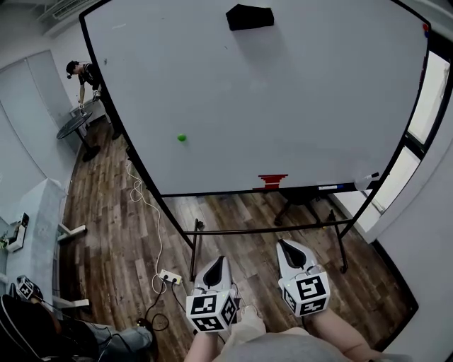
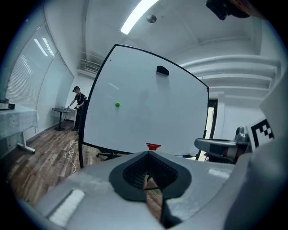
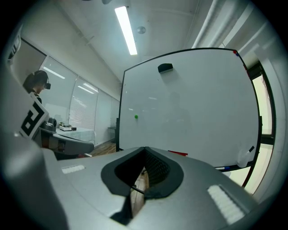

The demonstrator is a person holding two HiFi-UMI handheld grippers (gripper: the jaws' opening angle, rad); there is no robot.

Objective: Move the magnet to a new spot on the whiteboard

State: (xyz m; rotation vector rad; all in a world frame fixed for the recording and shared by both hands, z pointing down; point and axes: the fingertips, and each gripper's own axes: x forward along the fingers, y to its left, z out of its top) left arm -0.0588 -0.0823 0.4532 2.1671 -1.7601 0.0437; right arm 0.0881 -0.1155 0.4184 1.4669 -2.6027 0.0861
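Head view: my left claw and my right claw are held side by side above the wood floor, both well short of the whiteboard. The magnet is a small round green dot stuck on the left half of the board, about mid-height, with bare white surface all around it. A black eraser sits near the top edge, and a red item rests at the bottom rail. Left gripper view: the jaws are closed together with nothing between them; the magnet shows as a plain, bright green spot left of the board's centre, well apart from the claw. Right gripper view: the jaws here are likewise closed and empty; the magnet appears small and green near the board's left side, below and left of the eraser.
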